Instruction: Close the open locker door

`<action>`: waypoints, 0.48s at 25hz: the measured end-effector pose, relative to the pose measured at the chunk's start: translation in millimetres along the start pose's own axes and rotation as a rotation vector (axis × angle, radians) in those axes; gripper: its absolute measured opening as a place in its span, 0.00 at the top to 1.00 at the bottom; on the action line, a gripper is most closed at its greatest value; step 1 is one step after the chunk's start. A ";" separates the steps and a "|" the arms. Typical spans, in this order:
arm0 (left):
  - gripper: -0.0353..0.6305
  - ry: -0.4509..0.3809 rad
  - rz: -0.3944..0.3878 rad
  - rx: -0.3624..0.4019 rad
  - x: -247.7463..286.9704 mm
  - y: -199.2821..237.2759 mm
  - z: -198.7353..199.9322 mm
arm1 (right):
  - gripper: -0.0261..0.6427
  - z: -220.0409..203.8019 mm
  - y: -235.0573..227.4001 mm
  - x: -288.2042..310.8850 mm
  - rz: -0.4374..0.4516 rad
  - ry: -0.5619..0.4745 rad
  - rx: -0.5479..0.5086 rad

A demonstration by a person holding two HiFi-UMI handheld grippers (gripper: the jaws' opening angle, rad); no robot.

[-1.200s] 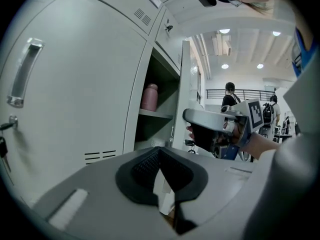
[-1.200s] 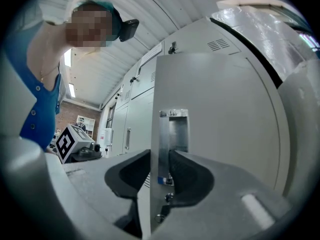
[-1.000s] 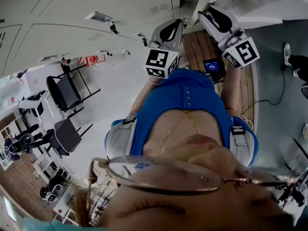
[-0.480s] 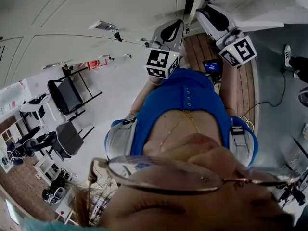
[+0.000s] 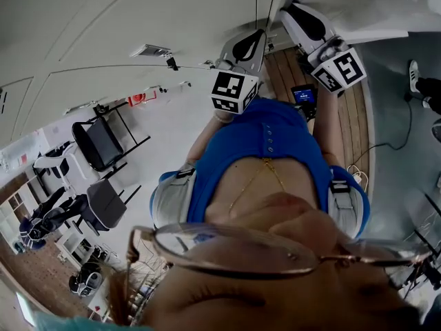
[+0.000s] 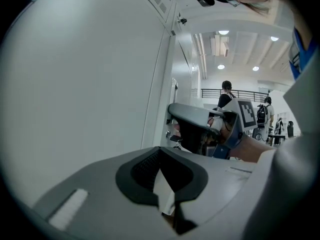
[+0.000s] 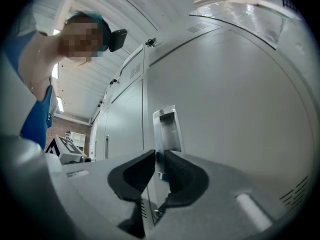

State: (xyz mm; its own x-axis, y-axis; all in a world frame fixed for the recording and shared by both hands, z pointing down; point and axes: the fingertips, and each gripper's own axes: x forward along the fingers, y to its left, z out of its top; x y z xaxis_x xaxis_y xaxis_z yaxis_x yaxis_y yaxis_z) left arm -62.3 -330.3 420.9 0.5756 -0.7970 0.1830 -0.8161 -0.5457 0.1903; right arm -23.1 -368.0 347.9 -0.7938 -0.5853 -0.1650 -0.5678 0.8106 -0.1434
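locker door [image 7: 225, 109]: pale grey, standing out from the locker row, filling right gripper view | right claw [image 7: 158, 156]: just been closing, narrow gap left, door's edge by recessed handle [image 7: 167, 129] between the pads | left claw [image 6: 160, 151]: jaws together, empty, beside white locker front [image 6: 90, 74]

A black chair [image 5: 102, 142] and a second chair [image 5: 107, 202] are seen on the pale floor, a small lit device [image 5: 304, 95] is laid on wooden planks [image 5: 284, 71], and ceiling lights [image 6: 223, 32] are lit.
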 end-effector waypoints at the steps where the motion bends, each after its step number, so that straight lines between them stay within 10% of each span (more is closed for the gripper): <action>1: 0.95 0.001 -0.005 0.000 1.1 0.7 0.3 | 0.87 -0.1 -1.1 1.8 -0.005 0.000 -0.001; 12: 0.95 0.004 -0.045 0.007 11.9 6.4 2.9 | 0.88 -2.2 -6.0 15.0 -0.119 0.061 -0.151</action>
State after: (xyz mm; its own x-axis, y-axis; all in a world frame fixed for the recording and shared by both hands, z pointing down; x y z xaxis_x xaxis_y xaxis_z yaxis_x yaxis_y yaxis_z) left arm -60.9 -344.0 421.5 0.6116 -0.7707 0.1788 -0.7900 -0.5824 0.1915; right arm -32.1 -381.5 348.4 -0.7284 -0.6785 -0.0959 -0.6809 0.7323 -0.0093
